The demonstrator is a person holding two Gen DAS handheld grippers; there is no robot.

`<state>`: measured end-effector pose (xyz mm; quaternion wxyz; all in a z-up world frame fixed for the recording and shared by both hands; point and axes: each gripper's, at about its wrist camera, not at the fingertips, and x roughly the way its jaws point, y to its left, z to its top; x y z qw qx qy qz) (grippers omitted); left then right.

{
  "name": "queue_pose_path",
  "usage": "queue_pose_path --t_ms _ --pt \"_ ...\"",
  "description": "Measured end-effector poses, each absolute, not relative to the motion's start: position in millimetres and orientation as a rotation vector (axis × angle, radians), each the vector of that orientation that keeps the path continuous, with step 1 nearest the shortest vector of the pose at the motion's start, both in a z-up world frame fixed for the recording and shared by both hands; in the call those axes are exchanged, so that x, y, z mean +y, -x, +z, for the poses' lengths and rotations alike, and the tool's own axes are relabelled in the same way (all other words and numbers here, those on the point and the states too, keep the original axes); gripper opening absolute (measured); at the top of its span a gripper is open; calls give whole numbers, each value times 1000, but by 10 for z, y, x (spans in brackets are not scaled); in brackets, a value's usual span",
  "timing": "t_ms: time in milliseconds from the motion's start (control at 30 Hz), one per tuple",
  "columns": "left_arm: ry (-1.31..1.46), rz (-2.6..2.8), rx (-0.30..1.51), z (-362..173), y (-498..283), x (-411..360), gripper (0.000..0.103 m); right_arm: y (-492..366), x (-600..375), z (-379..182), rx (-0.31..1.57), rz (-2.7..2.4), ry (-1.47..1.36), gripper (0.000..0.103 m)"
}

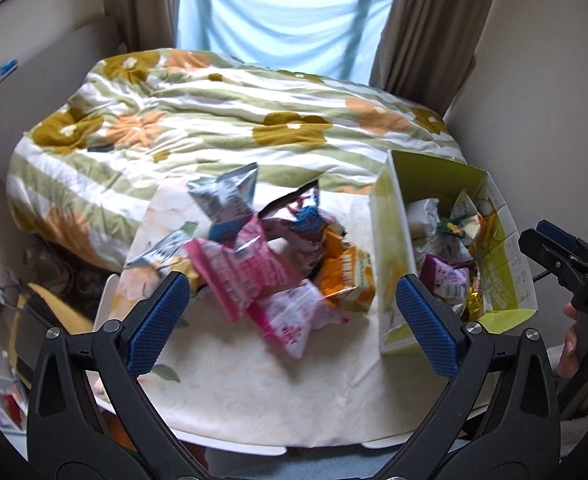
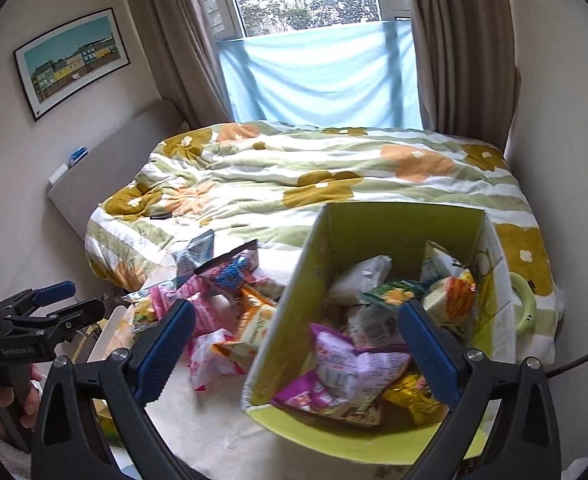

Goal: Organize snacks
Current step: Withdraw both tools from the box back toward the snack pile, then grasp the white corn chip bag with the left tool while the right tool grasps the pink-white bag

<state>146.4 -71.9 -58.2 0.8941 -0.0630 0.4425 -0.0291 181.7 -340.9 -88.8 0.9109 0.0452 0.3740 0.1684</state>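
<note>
A heap of snack packets [image 1: 270, 256] lies on the cream tablecloth: pink [image 1: 246, 272], silver [image 1: 226, 196], orange [image 1: 346, 276]. To its right stands a yellow-green cardboard box [image 1: 392, 240] holding several packets. My left gripper [image 1: 292, 316] hovers open just above the near side of the heap, nothing between its fingers. My right gripper [image 2: 296, 350] hangs open over the box's [image 2: 294, 308] left wall, with a purple packet [image 2: 342, 376] lying in the box below it. The heap [image 2: 222, 308] shows left of the box there. Each gripper appears at the other view's edge.
The small table [image 1: 254, 400] stands against a bed with a flowered green-striped duvet [image 1: 222, 120]. Curtains and a window with a blue cloth lie beyond. A light green ring [image 2: 524, 308] rests on the duvet beside the box. Clutter sits on the floor [image 1: 22, 320] at left.
</note>
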Motion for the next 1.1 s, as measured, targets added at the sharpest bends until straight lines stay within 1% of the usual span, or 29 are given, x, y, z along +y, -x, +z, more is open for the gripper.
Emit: queue_pose_path --t_ms 233,467,600,767,1100 --pt "170 -85 969 -757 -1420 30 102 -1670 -2704 -981 776 330 -102 101" --pt "161 -136 1031 -992 -1544 694 102 -1602 -2118 -1314 858 264 -199 101" --pt "127 -202 1071 -1166 -1723 921 102 -1592 -1883 -1529 904 196 -257 101" --pt "51 -312 1133 -1463 -2016 978 102 -1579 -1713 -1778 940 104 -334 101" --pt "-26 -437 1232 -2156 -2593 781 102 -1728 -1619 -2352 1011 -19 -389 101"
